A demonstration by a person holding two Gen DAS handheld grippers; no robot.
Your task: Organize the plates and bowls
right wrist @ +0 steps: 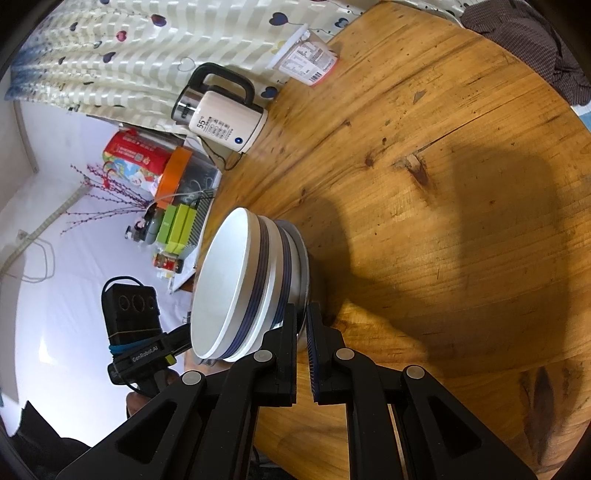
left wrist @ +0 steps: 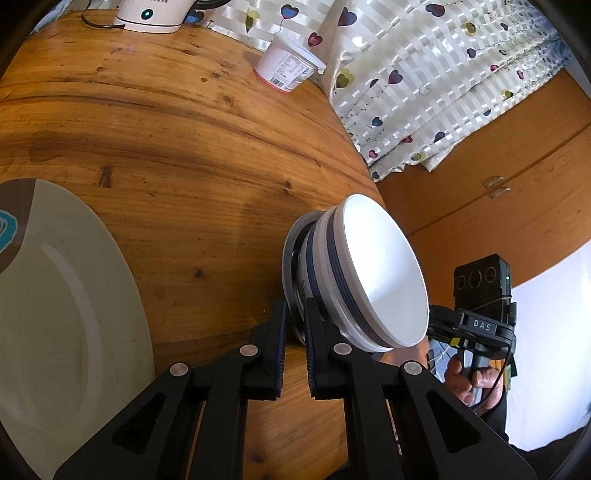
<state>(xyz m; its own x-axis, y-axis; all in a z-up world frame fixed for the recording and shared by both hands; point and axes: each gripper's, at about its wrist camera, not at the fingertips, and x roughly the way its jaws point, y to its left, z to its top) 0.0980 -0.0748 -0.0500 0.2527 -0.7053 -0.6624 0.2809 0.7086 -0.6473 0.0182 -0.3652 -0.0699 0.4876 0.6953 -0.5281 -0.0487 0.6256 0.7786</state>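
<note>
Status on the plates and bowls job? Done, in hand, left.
Done: two white blue-banded bowls sit nested on a metal plate.
In hand: left gripper and right gripper each pinch that metal plate's rim on opposite sides, at the wooden table edge.
Left: the large cream plate lies apart, not stacked. Where the stack should end up isn't visible.

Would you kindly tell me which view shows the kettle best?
The right wrist view: the kettle shows whole there, with its black handle, printed side and cord, at the table edge. The left wrist view catches only its white base, cut off by the top of the frame.
</note>
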